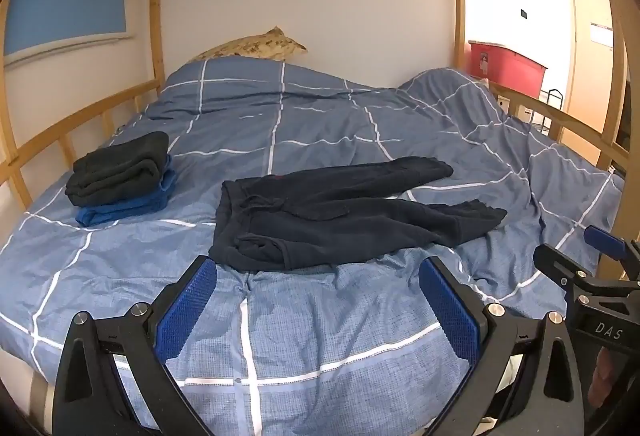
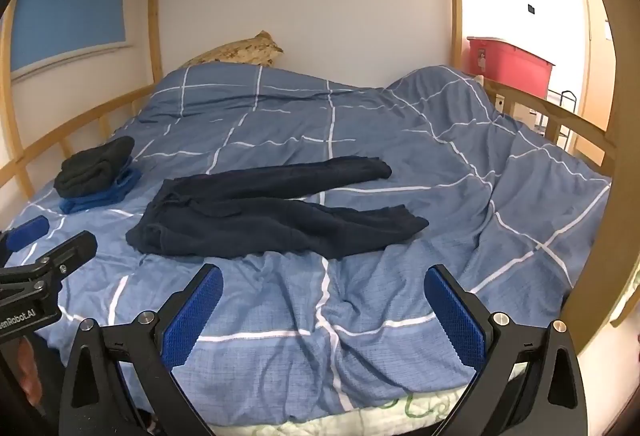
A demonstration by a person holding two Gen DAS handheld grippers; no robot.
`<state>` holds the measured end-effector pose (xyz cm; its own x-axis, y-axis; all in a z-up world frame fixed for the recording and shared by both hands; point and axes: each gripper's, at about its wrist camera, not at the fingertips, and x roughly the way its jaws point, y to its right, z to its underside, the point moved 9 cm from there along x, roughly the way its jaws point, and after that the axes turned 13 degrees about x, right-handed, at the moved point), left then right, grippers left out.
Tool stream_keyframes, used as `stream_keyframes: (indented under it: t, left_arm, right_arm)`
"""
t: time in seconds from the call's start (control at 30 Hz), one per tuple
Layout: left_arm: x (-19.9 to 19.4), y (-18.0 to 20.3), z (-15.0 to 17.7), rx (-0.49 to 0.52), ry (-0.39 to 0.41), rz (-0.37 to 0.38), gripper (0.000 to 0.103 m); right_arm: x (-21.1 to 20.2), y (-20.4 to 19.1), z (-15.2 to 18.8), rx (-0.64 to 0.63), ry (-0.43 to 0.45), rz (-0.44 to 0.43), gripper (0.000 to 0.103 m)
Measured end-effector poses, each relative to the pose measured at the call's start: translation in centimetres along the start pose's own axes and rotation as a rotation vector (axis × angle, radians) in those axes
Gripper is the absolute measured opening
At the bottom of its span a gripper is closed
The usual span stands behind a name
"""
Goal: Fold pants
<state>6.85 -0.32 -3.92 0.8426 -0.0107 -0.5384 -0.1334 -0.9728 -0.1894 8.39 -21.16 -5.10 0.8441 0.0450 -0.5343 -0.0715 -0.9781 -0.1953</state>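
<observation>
Dark navy sweatpants (image 1: 340,212) lie unfolded on the blue checked duvet (image 1: 320,124), waistband left. Nearer, the left gripper (image 1: 318,268) and right gripper (image 2: 324,274) hover, jaws wide apart, empty.

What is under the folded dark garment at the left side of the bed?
A folded blue garment lies under the folded dark garment, its edges sticking out at the front and right. Below both is the checked duvet. How much of the blue piece is covered, or anything else between, cannot be seen.
</observation>
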Motion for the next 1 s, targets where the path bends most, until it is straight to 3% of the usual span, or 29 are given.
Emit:
stream_keyframes:
  t: [1.0]
  left_arm:
    - [-0.46,-0.72,-0.62,0.000,0.028,-0.010,0.103]
  right_arm:
    - [-0.37,-0.19,-0.54,-0.025,0.034,-0.005,0.102]
